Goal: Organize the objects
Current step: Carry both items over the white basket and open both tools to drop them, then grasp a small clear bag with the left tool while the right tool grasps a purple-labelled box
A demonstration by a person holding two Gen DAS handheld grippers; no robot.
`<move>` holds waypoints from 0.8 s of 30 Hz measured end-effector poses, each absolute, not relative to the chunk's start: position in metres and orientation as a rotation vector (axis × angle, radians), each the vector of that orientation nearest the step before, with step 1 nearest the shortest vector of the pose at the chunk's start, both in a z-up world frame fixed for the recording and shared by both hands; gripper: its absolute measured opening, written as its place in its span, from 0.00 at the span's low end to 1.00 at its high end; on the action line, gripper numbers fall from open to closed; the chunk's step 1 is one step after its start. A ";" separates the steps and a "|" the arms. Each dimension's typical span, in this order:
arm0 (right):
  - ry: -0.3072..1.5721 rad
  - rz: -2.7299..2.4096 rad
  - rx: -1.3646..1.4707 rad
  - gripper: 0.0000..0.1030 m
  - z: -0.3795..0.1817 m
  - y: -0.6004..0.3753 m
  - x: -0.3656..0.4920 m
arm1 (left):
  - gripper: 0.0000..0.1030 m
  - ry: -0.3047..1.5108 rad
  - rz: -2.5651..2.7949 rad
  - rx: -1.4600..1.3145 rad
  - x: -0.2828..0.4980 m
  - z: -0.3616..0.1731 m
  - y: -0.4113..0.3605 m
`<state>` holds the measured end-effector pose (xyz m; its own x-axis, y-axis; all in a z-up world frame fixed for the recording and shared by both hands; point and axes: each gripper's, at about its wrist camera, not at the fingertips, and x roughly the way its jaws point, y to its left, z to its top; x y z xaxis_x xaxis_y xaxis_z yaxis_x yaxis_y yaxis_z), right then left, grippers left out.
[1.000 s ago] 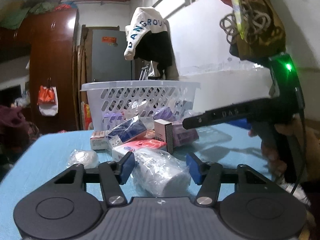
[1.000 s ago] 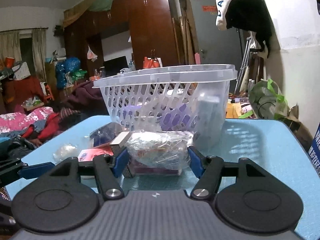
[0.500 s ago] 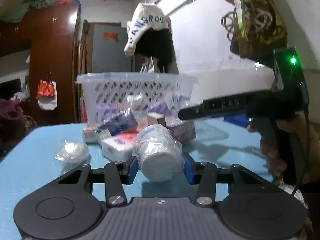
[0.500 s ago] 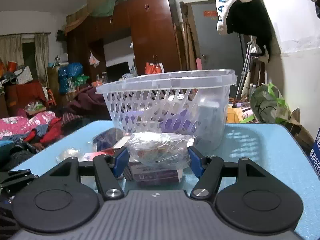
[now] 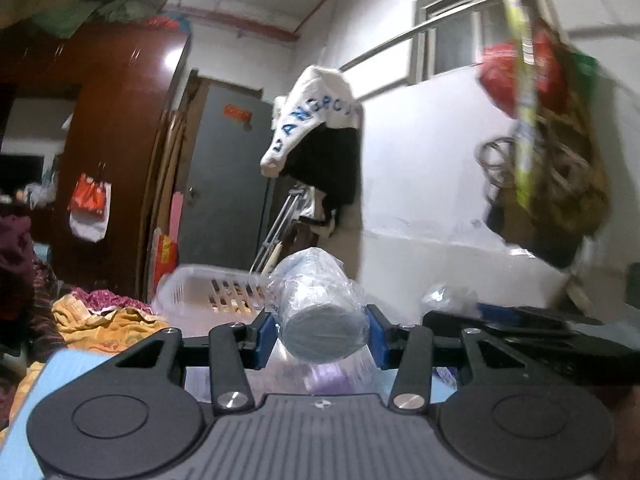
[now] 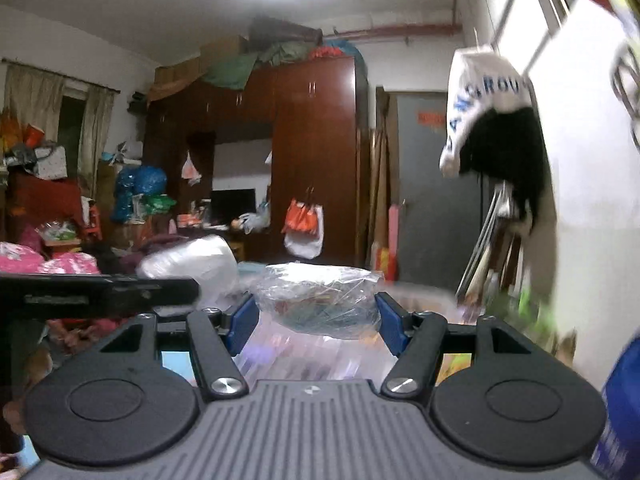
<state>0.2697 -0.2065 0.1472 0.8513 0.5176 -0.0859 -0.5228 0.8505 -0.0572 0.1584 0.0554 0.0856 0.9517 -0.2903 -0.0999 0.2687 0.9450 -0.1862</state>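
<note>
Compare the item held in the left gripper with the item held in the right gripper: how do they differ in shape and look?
The wrapped roll in the left gripper is a cylinder with its flat, pale, plain end facing the camera; the plastic packet in the right gripper is a flattened, crinkled bundle with mixed colours inside. The roll needs a narrower grip than the packet. Both are in clear plastic and pinched between blue pads.

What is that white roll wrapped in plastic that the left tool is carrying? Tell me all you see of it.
The plastic-wrapped white roll is a stubby cylinder in clear, crinkled film, its round flat end facing the camera. It is lifted in the air, lying roughly along the view, pinched on both sides by the blue pads of the left gripper. The white basket sits behind and below it.
</note>
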 end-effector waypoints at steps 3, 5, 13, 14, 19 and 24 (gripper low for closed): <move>0.130 0.509 -0.118 0.64 0.160 -0.190 0.321 | 0.49 0.202 -0.257 -0.191 0.209 0.100 0.059; 0.115 0.493 -0.150 0.66 0.158 -0.182 0.337 | 0.52 0.228 -0.235 -0.232 0.235 0.098 0.065; 0.177 0.506 -0.033 1.00 0.142 -0.210 0.308 | 0.86 0.247 -0.215 -0.207 0.219 0.090 0.079; 0.214 0.497 -0.016 1.00 0.134 -0.214 0.302 | 0.87 0.235 -0.214 -0.187 0.203 0.089 0.081; 0.463 0.519 -0.085 1.00 0.081 -0.213 0.300 | 0.92 0.335 -0.139 -0.064 0.151 0.057 0.092; 0.532 0.561 -0.143 0.94 0.061 -0.195 0.300 | 0.92 0.447 -0.116 -0.060 0.141 0.023 0.108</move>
